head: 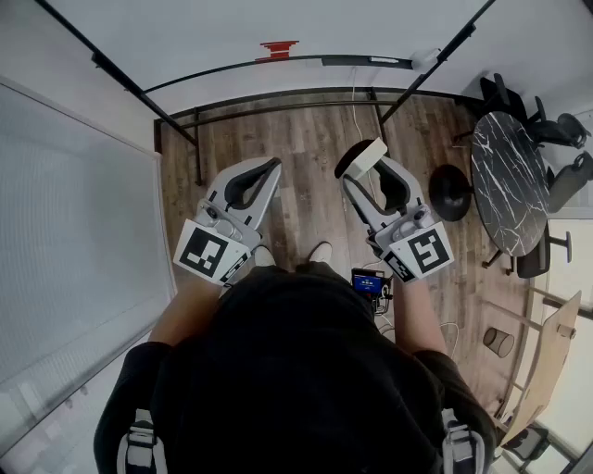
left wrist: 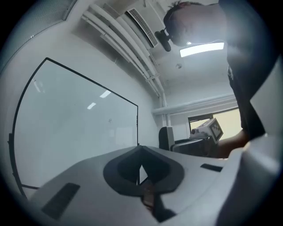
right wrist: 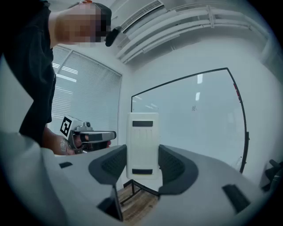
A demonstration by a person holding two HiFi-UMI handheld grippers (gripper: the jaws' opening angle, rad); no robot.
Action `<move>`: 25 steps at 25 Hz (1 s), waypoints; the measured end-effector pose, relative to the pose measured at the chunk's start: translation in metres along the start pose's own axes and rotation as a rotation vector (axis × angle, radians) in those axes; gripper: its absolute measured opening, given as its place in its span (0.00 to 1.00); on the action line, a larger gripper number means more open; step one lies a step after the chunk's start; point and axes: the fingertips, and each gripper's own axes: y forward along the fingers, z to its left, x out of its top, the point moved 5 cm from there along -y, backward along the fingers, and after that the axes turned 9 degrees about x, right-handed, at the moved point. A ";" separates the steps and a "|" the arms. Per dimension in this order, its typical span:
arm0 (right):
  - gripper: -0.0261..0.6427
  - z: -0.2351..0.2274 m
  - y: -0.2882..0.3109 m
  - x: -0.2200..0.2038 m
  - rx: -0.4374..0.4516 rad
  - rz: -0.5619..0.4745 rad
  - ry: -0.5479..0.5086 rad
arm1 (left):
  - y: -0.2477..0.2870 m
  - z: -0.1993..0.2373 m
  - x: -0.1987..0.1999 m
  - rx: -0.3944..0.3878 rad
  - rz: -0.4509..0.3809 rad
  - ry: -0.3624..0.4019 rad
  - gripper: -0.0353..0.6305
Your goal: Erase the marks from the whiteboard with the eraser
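The whiteboard (head: 278,23) stands ahead on a black frame; its pale face fills the left gripper view (left wrist: 79,119) and the right gripper view (right wrist: 194,119). A faint small mark (right wrist: 193,107) shows on it, also seen as a speck (left wrist: 109,119). My right gripper (head: 366,171) (right wrist: 142,154) is shut on a white eraser (head: 371,154) (right wrist: 142,137), held upright and short of the board. My left gripper (head: 271,168) (left wrist: 140,149) is shut with nothing in it, level beside the right one.
A small red thing (head: 278,46) sits low on the board. The stand's black base bars (head: 278,104) run across the wood floor. A round marble table (head: 508,180), dark chairs (head: 556,130) and a black stool (head: 451,192) stand at right. Window blinds (head: 74,231) line the left.
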 end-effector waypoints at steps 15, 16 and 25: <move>0.37 -0.004 -0.010 0.006 -0.025 0.018 -0.011 | 0.009 -0.009 0.006 0.003 0.003 0.007 0.06; 0.37 -0.007 -0.012 0.007 -0.027 0.012 -0.006 | 0.011 -0.011 0.006 0.003 0.002 0.009 0.06; 0.37 -0.033 -0.039 0.013 -0.001 -0.021 -0.023 | 0.038 -0.041 0.012 0.018 -0.002 0.031 0.06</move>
